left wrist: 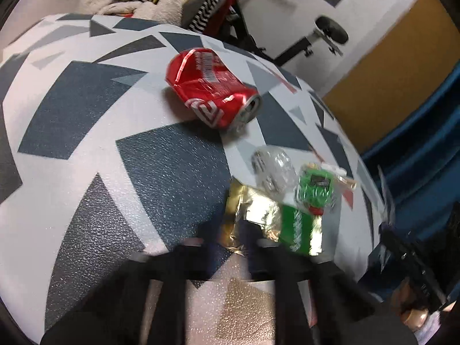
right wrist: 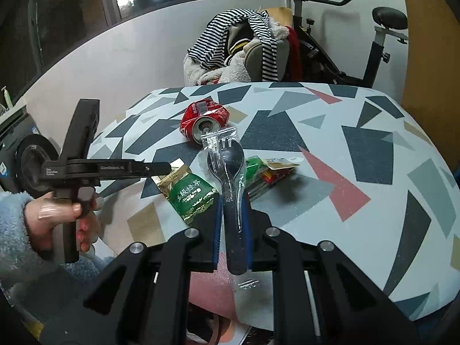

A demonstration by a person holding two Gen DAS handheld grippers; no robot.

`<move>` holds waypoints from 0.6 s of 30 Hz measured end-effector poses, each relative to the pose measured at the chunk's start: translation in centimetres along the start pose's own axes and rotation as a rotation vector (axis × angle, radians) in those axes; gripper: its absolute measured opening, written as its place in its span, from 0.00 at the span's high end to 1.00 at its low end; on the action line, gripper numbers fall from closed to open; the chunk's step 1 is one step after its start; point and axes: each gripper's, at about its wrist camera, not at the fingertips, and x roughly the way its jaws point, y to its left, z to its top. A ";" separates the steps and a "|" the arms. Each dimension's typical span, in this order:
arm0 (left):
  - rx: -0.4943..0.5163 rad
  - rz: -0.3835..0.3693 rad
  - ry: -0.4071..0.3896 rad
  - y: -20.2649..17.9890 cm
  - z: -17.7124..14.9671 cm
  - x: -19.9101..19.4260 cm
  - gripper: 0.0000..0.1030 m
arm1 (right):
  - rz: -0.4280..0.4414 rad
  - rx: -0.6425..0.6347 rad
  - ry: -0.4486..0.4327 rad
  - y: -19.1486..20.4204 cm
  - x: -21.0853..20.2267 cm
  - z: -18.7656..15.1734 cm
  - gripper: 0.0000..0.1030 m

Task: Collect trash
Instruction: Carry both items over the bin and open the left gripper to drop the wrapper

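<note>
While a wrapped black spork (right wrist: 230,166) is clamped between the jaws of the right tool (right wrist: 233,218) and held above the desk (right wrist: 359,149), most of the trash is seen to remain uncollected. A crushed red can (right wrist: 205,119) lies on its side in the upper middle of the right wrist frame. A green and gold tea packet (right wrist: 191,192) lies flat at centre left. A small green and red wrapper (right wrist: 267,172) rests just right of the spork. No bin or bag can be seen in either view, so collecting is judged to be at an early stage. The left tool (right wrist: 165,167) is closed, its tips at the gold edge of the tea packet; from the left wrist view the gold foil appears pinched, though blur prevents certainty. Chinese characters for green tea can be read on the packet. A barcode is visible on the can, and its brand cannot be made out. Small lettering on the left tool is too blurred to read with confidence.
</note>
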 end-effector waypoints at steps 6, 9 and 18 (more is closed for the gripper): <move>0.085 -0.037 -0.089 -2.1 0.4 -4.3 0.99 | -0.004 0.007 -0.016 0.1 -0.9 -0.3 0.84; 0.139 -0.053 -0.133 -3.5 0.8 -7.6 0.99 | -0.001 0.012 -0.025 0.3 -1.4 -0.4 0.84; 0.255 -0.052 -0.188 -5.8 -1.5 -16.5 0.99 | 0.024 0.001 -0.052 2.2 -3.7 -1.1 0.84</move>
